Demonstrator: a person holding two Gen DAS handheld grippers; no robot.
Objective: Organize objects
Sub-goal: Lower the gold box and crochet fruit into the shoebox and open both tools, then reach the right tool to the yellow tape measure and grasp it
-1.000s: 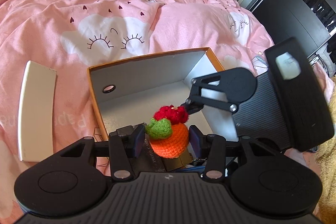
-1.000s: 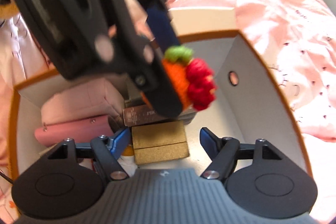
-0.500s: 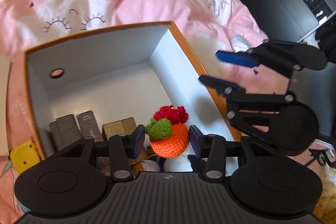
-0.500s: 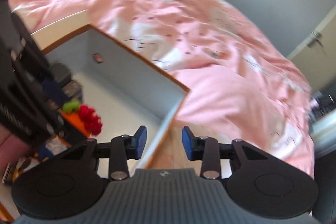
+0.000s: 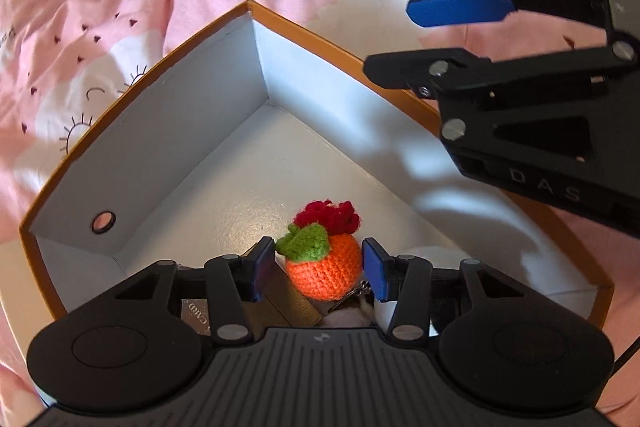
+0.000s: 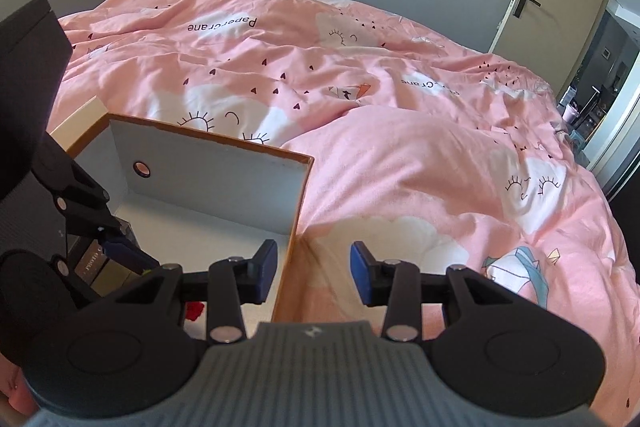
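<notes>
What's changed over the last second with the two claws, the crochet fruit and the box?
The left claw carried the crochet fruit down into the box, near its floor; its jaws are now opening around it. The right claw swung out of the box and now straddles the box's side wall, jaws opening, nothing gripped. The box and the small boxes inside stayed put.

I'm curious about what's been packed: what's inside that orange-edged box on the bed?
Inside the box: a crocheted orange fruit between the left gripper and its opening jaws, a gold case and a printed card box. The gripper hides anything nearer.
</notes>
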